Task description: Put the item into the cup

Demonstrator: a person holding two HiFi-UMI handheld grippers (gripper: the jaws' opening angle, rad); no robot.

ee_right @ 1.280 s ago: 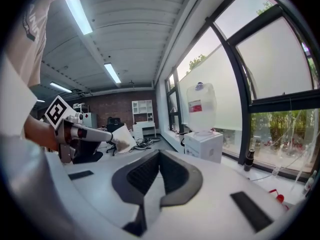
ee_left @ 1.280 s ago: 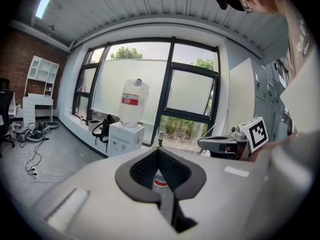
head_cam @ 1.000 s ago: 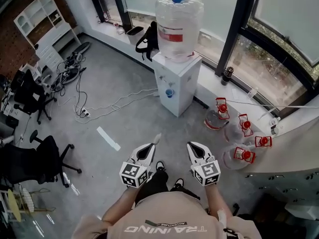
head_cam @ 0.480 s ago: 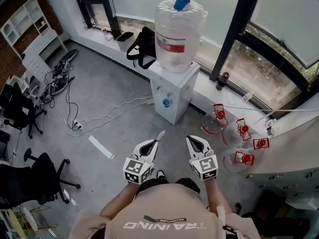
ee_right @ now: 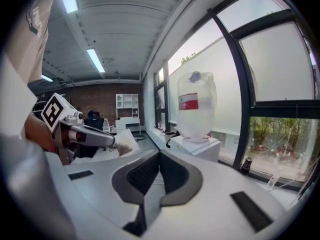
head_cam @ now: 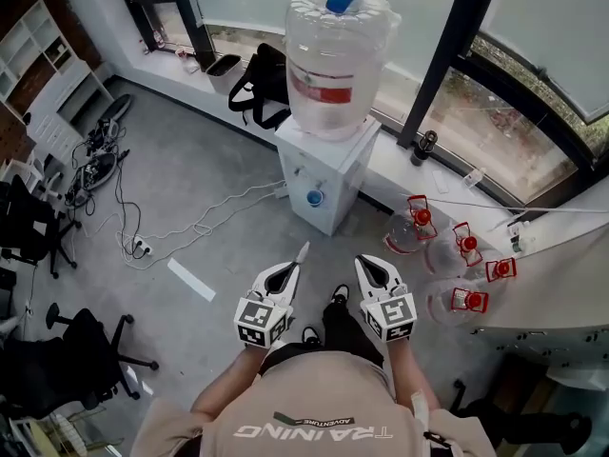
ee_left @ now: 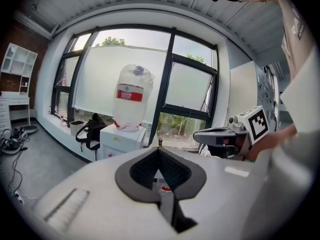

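We pinch a thin white paper-like piece [head_cam: 302, 254] between the left gripper's [head_cam: 291, 270] pressed fingers, its free end poking beyond their tips; we judge it light, limp and easily creased, best held near its base, while the right gripper's [head_cam: 366, 265] fingers meet on nothing.

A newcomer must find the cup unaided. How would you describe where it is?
By the window stands a white water dispenser carrying a big clear bottle. On the dispenser's front face sits the cup: small, round and blue against the white cabinet.
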